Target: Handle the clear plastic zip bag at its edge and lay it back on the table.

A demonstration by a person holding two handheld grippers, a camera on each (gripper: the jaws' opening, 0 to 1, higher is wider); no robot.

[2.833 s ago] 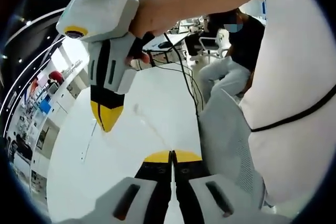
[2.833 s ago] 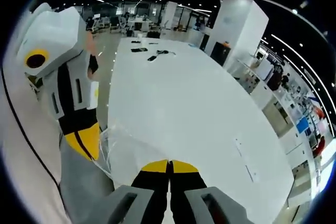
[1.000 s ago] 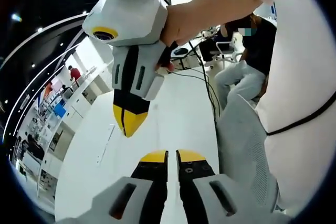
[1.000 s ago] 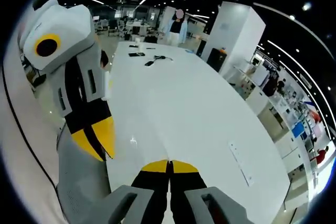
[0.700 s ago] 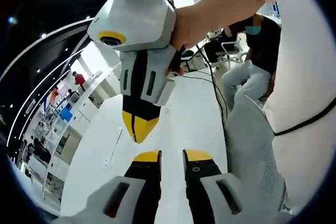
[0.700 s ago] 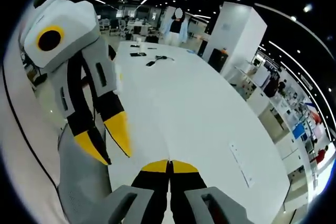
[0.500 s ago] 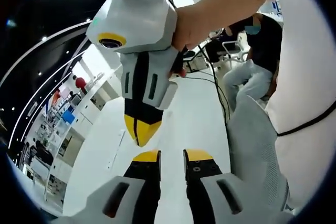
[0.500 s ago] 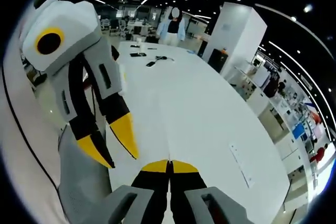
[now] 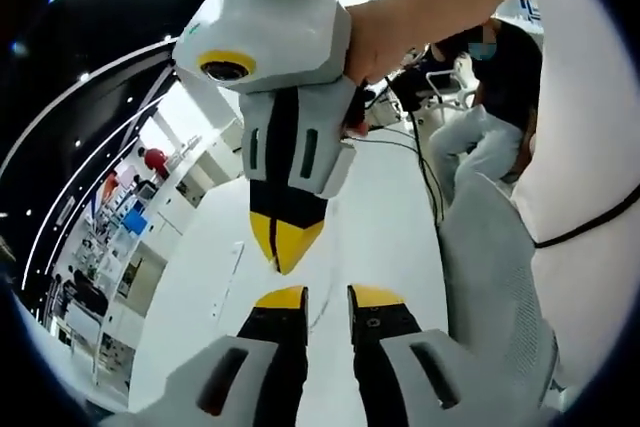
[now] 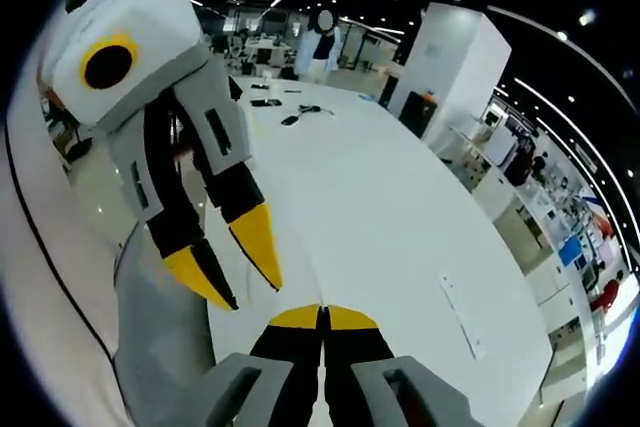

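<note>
The clear plastic zip bag (image 10: 305,269) is barely visible on the white table (image 10: 390,197); only a faint edge line runs up from my right gripper's jaws. My right gripper (image 10: 322,315) is shut, seemingly on that edge, with its tip just above the table. It also hangs point-down in the left gripper view, where the right gripper (image 9: 285,250) is held by a hand. My left gripper (image 9: 329,297) stands open with a narrow gap and nothing between the jaws. Beside the right one, the left gripper (image 10: 240,282) shows its jaws spread over the table's near edge.
Small dark items and a cable (image 10: 298,110) lie at the table's far end, where a person (image 10: 322,39) stands. A small label (image 10: 458,299) is on the table at right. A seated person (image 9: 490,87) and cables (image 9: 425,162) are behind; my own light clothing (image 9: 590,147) is close.
My left gripper went from shut to open and has spread wider. The right gripper stayed shut and nearly still, moving slightly nearer the left one.
</note>
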